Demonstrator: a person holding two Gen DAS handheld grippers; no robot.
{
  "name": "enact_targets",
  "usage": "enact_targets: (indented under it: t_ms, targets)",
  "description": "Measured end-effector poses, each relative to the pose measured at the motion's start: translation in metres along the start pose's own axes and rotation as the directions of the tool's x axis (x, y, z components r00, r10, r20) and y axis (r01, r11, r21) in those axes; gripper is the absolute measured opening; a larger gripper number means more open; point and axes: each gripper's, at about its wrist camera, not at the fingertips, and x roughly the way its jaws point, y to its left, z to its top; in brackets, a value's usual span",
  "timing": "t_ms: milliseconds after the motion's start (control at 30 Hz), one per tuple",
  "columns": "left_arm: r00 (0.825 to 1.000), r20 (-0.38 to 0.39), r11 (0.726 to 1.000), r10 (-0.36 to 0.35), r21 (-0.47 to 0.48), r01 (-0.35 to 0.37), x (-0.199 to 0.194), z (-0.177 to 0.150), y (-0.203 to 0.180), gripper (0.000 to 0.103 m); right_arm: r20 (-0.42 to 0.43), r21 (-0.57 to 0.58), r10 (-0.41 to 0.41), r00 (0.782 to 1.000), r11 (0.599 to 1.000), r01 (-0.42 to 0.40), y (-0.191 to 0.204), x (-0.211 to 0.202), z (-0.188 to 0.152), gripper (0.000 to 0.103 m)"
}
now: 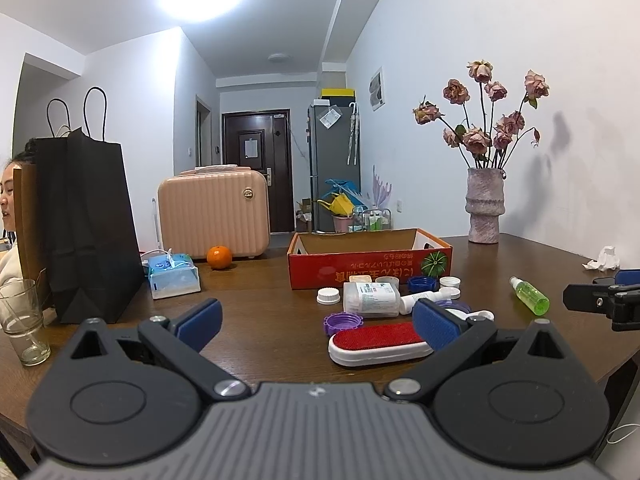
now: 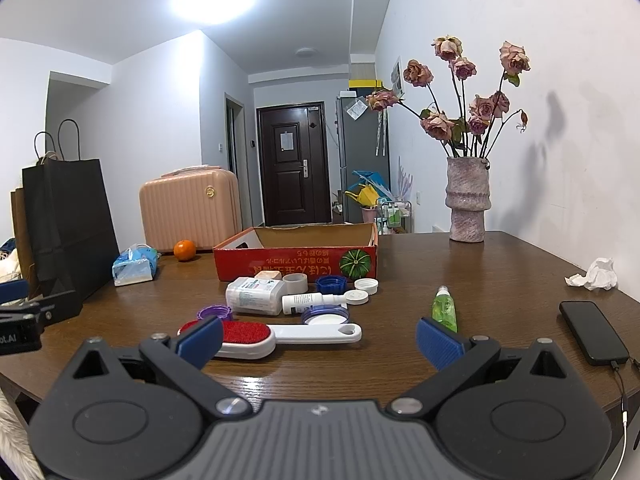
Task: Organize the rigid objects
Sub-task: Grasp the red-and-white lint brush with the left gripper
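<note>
Lint brush (image 2: pixel 272 334) lies crosswise near the table's (image 2: pixel 500 276) front edge, handle pointing right, just ahead of both wide-open, empty grippers, left gripper (image 1: pixel 318 324) probably nearer its red head than right gripper (image 2: pixel 320 340).

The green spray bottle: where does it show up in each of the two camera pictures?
Left wrist view: the green spray bottle lies at the right on the table, right of the clutter of lids.
Right wrist view: the bottle lies near the middle, just beyond the right-hand finger.
Shared landmark: the red cardboard box, behind and left of the bottle in both.
</note>
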Motion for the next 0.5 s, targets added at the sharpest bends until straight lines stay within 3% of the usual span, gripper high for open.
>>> enact_targets:
  t_ms: [333, 500]
  targets:
    - [0.999, -0.033, 0.999, -0.012, 0.043, 0.014, 0.016, -0.001, -0.006, 0.103, -0.005, -0.015, -0.03, 1.0, 0.999, 0.03, -0.003, 0.007, -0.002, 0.103]
    - [0.991, -0.127, 0.999, -0.035, 0.036, 0.04, 0.056, -0.005, -0.004, 0.103, -0.011, -0.037, -0.079, 0.997, 0.996, 0.079, -0.012, 0.029, -0.002, 0.103]
